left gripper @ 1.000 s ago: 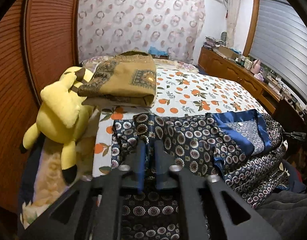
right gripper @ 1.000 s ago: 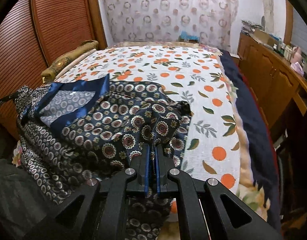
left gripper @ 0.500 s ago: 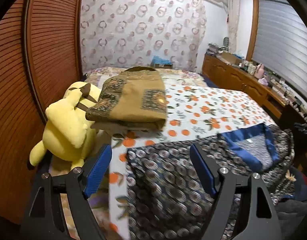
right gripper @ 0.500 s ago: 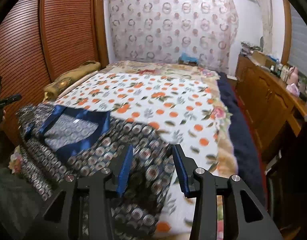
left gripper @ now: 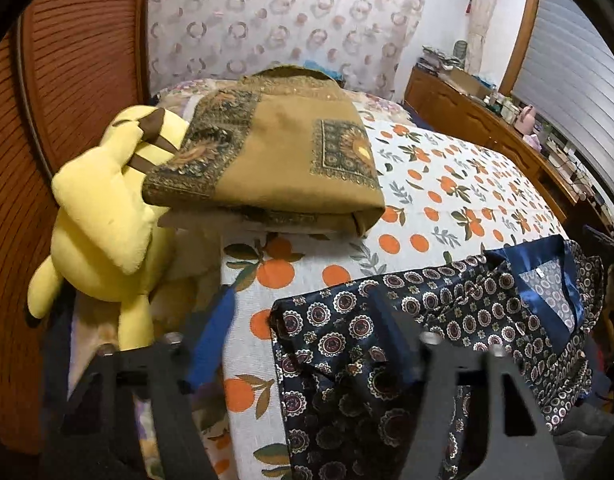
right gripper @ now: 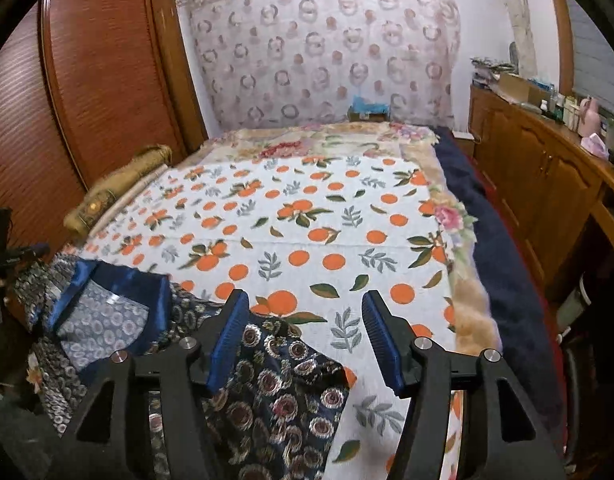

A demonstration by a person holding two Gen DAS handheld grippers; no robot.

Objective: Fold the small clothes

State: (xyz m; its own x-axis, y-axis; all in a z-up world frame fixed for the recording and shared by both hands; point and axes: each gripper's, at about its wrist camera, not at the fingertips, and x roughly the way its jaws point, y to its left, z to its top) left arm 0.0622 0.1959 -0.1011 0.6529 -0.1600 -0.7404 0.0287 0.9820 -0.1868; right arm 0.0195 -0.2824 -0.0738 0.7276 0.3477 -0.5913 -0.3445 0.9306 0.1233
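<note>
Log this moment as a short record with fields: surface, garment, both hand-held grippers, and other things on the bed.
surface: bed with orange-print sheet
garment: dark patterned shirt, blue collar, lying at near edge, not yet folded
left hand-held gripper: open, above the shirt's corner, holding nothing
right hand-held gripper: open, over the shirt's edge, holding nothing
other things: yellow plush; folded tan blanket resting partly on it
</note>
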